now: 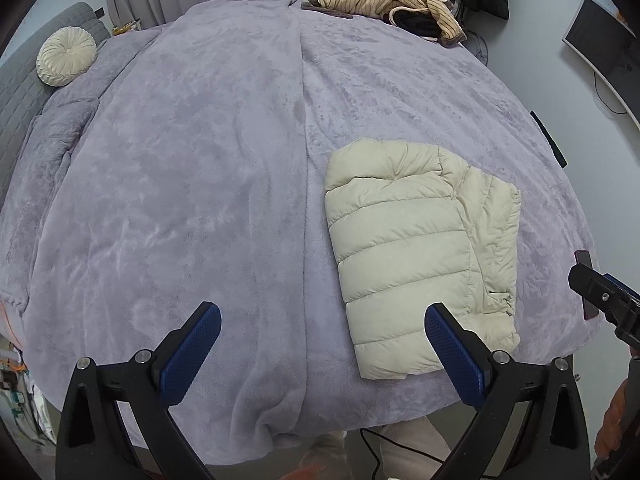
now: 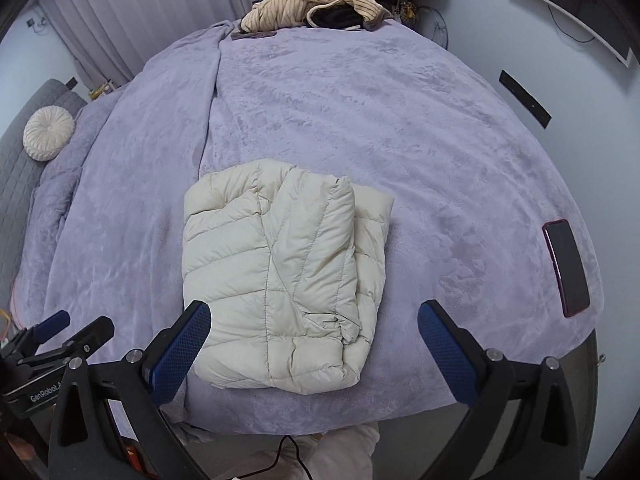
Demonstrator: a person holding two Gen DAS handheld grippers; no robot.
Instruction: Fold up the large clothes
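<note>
Bedroom, grey curtains behind; bed (image 2: 440,152) under a lilac plush blanket carries everything. Cream puffer jacket (image 2: 276,280) lying folded into a compact block near the foot edge, towards its right half, sleeve and side panels tucked over the top. Striped beige garment (image 2: 320,4) heaped at the far edge, still unfolded. Dark phone (image 2: 566,268) at the right edge, well apart from the jacket. Round cream cushion (image 1: 66,56) at the far left by the headboard.

Left gripper (image 1: 324,356) above the foot edge, jaws spread wide, nothing between the pads. Right gripper (image 2: 314,354) above the jacket's near end, jaws equally wide, empty, not touching fabric.

Judgement: jacket fold looks finished; next garment likely the striped heap. To do well: leave the puffy block undisturbed, since trapped air may spring it open; reach over it, not through; keep clear of the phone; pinch the striped piece at shoulders or hem, drag to open blanket, spread flat before folding.
</note>
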